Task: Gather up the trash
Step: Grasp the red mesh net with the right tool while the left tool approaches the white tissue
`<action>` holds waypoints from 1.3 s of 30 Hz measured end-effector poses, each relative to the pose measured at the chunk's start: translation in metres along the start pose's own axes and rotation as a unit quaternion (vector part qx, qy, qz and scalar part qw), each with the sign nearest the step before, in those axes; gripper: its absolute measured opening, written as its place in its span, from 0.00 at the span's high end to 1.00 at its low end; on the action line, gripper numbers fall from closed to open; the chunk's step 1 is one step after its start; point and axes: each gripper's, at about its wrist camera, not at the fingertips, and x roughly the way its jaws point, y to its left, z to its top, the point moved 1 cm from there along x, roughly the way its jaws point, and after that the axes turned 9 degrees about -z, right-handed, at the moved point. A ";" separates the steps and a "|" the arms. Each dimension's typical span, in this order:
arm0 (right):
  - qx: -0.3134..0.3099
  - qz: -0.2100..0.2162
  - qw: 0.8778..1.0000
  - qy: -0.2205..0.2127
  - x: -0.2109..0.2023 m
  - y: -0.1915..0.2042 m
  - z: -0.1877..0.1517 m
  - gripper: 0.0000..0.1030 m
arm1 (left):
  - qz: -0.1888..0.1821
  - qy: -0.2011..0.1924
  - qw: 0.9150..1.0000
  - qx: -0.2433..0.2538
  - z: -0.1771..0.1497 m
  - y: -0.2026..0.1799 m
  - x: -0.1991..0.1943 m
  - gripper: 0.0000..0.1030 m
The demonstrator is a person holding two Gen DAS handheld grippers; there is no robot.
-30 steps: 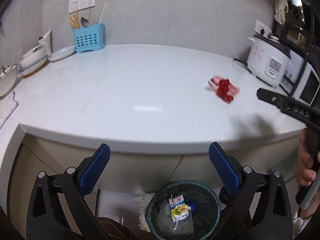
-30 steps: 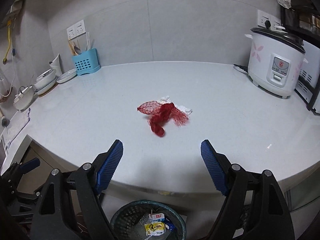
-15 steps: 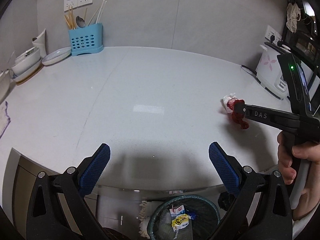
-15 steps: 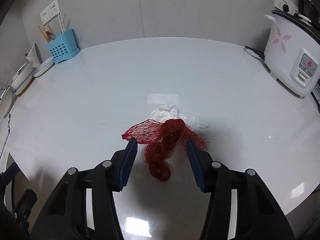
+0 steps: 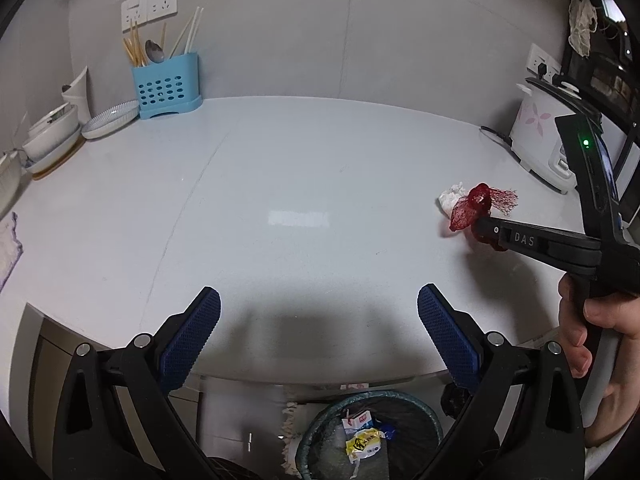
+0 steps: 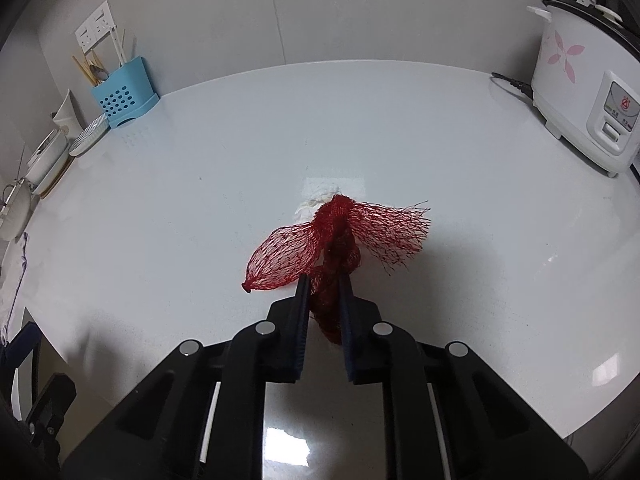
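On the white countertop [image 6: 180,208], well left of the rice cooker [image 6: 580,92], the right gripper [image 6: 324,286] pinches the red mesh bag [image 6: 340,232]. The left gripper [image 5: 318,320] gapes, holding nothing.

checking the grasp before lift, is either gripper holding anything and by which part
The right gripper is shut on the red plastic mesh net, pinching its bunched, twisted near end. The left gripper is open and holds nothing.
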 end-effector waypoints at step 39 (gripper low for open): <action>0.034 -0.036 0.997 -0.058 -0.047 -0.147 -0.027 0.87 | -0.037 0.061 0.996 0.054 0.080 -0.151 0.163 0.09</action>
